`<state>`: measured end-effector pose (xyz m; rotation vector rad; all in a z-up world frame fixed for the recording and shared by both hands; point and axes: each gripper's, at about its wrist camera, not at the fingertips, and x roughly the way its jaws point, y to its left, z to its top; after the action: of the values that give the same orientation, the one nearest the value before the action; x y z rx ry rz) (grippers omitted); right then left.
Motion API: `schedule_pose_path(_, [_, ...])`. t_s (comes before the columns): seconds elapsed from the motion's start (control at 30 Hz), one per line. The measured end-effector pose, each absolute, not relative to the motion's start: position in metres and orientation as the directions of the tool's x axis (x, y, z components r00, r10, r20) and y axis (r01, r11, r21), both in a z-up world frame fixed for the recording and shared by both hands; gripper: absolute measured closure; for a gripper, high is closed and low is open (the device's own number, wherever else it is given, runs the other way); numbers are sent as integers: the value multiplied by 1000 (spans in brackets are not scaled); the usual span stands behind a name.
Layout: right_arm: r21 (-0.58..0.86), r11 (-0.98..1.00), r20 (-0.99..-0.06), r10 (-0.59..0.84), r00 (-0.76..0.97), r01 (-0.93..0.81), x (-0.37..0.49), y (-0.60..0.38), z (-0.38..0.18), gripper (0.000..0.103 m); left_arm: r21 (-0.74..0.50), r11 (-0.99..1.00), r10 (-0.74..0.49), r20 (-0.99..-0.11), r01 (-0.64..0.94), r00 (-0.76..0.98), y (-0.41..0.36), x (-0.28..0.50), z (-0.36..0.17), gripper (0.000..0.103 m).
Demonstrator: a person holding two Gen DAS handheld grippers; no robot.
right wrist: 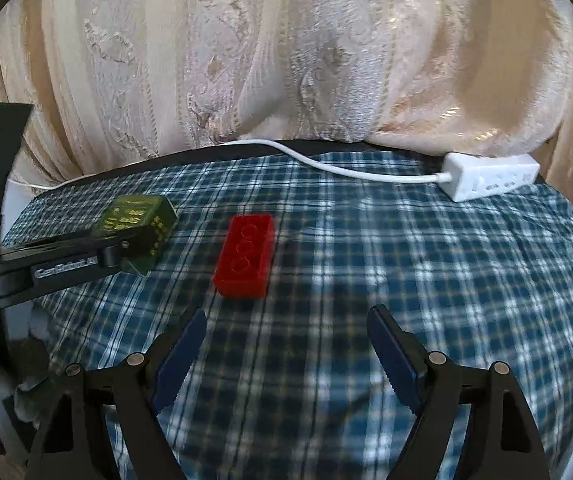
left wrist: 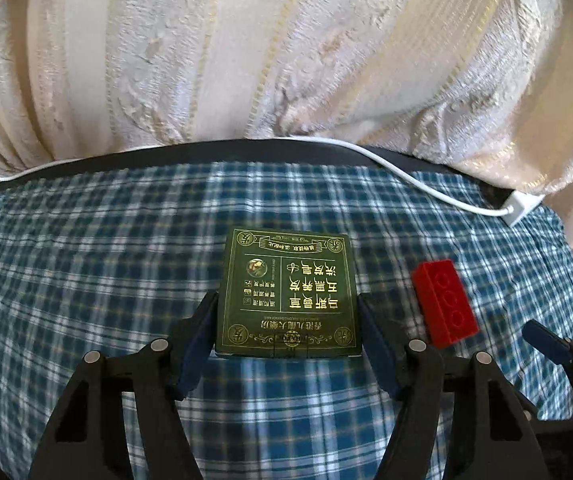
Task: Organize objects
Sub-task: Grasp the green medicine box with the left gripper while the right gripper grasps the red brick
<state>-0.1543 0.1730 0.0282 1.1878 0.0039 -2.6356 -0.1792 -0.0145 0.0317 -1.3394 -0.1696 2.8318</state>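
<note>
Left hand-held gripper (left wrist: 286, 312) clamps the green box (left wrist: 288, 300) by its sides on the plaid-covered counter (left wrist: 86, 260), likely for repositioning, while the right hand-held gripper (right wrist: 286, 320) waits open near the red brick (right wrist: 245, 255).

A home interior: a blue plaid cloth (right wrist: 366, 260) covers the table, backed directly by cream embroidered curtains (right wrist: 286, 60), with a white power strip (right wrist: 490, 176) beside the curtains' hem.
</note>
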Motion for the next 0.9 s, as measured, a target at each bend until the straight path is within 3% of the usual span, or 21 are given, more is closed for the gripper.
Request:
schedule_pose_path(0.13, [85, -966, -744, -224, -629, 244, -169, 161, 25, 20, -107, -993, 44, -767, 59, -640, -21, -179, 34, 35])
schedule_pose_path(0.3, [74, -962, -757, -226, -613, 263, -184, 149, 21, 34, -115, -991, 39, -764, 75, -644, -26, -178, 36, 35])
schedule_pose_path(0.53, [83, -958, -766, -237, -597, 274, -196, 141, 19, 42, -113, -990, 35, -764, 79, -644, -26, -178, 36, 35])
schedule_pose_path(0.8, [75, -955, -783, -235, -576, 286, -198, 136, 11, 65, -102, -993, 36, -768, 66, -640, -20, -179, 34, 34])
schedule_pose_path(0.9, [84, -955, -785, -240, -572, 286, -197, 137, 12, 69, -101, -993, 39, -768, 62, -639, -19, -179, 33, 35])
